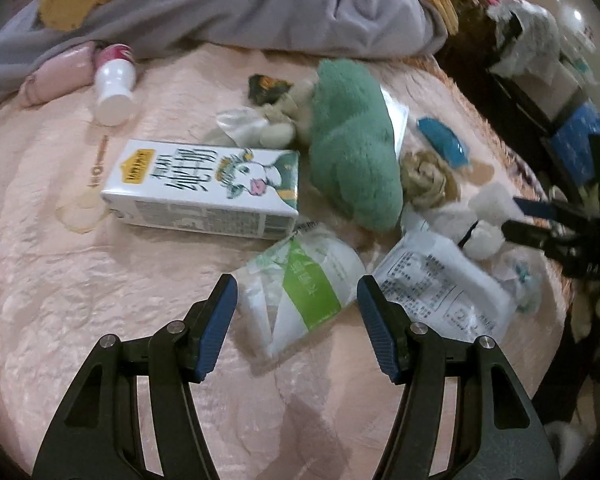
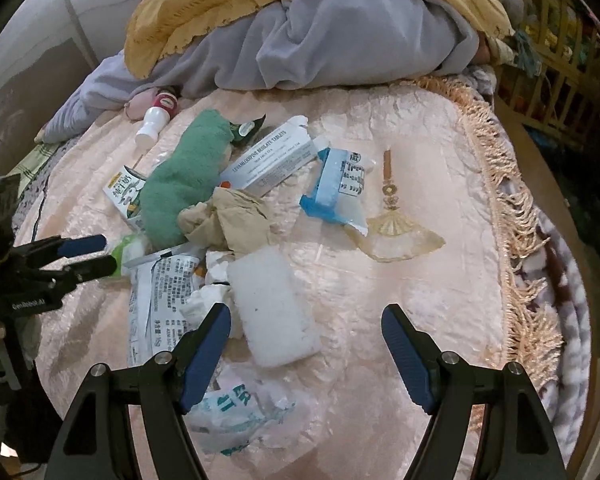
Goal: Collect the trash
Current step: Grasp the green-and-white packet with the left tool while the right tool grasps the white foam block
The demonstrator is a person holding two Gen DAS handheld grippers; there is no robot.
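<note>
Trash lies scattered on a pink quilted bedspread (image 1: 60, 280). My left gripper (image 1: 297, 292) hangs open just over a white-and-green plastic packet (image 1: 300, 284), which spans the gap between its blue pads. A milk carton (image 1: 204, 188) lies on its side to the left, and a printed white pouch (image 1: 440, 288) to the right. My right gripper (image 2: 306, 316) is open above a white foam block (image 2: 276, 308) that sits near its left finger. A crumpled clear wrapper (image 2: 236, 416) lies below that finger. Each gripper also shows at the edge of the other's view.
A green plush cloth (image 2: 184, 176), brown crumpled paper (image 2: 236, 216), a tablet box (image 2: 272, 160), a blue-and-white pack (image 2: 336, 184) and a small red-capped bottle (image 2: 156, 118) lie further back. Grey and yellow blankets (image 2: 340, 40) pile behind. The fringed bed edge (image 2: 512, 220) runs on the right.
</note>
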